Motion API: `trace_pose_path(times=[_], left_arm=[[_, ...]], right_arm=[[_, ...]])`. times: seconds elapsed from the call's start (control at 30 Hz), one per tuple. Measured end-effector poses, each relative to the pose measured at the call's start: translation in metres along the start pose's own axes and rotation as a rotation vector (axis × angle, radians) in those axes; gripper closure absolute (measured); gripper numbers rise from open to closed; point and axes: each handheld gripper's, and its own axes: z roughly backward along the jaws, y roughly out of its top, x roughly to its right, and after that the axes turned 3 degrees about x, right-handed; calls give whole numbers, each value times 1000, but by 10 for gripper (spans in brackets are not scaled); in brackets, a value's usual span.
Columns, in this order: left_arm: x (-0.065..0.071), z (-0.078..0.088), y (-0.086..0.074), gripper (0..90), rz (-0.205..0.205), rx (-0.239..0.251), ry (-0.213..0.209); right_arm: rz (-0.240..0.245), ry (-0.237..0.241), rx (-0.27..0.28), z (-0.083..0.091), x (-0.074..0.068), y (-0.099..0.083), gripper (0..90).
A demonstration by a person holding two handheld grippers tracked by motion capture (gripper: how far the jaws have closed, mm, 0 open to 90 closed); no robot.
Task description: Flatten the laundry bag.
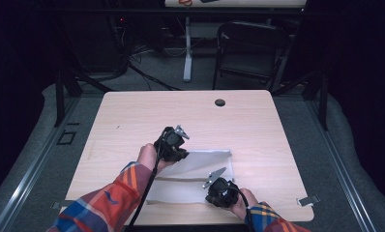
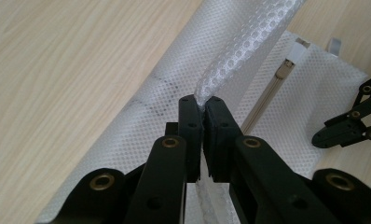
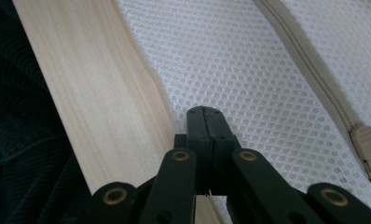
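While the person leans in from the near edge of the table, the left gripper sits a bit past the middle of the wood, at about 10 o'clock from the other one, lifted off the surface. Its jaws are clenched on a bunched-up fold of the white mesh bag, and in the left gripper view you can see that fold rising out from between the closed black fingers like a twisted rope, with the rest of the mesh lying flat underneath. The bag's beige zipper runs off toward 1 o'clock in that view, just beside the pinched fold.

The bag itself lies on the near half of the table, slightly right of centre, its far left corner pulled up by that grip.

Moving right, the right gripper is down at the bag's near edge, close to the table's front. Its jaws are pressed tight together too, and in the right gripper view the tips look shut on the bag's edge right where mesh meets wood. The zipper pull sits at about 3 o'clock from those tips.

Further off, at 12 o'clock, there's a dark cable hole in the tabletop and a folding chair behind it.
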Motion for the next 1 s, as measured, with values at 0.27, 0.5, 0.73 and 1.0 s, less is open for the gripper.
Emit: trace_pose_path(times=[0.27,0.5,0.73,1.0], left_arm=[[-2,9,11,863,-46,-18,56],[-11,16,21,863,-52,-10,86],[-18,19,32,862,-61,1,94],[-27,24,40,862,-61,4,120]], right_arm=[[-12,23,-20,2,-1,-1,900],[-16,39,-26,3,-2,-4,900],[-3,55,-52,5,-2,-4,900],[18,65,-78,7,-5,-5,900]])
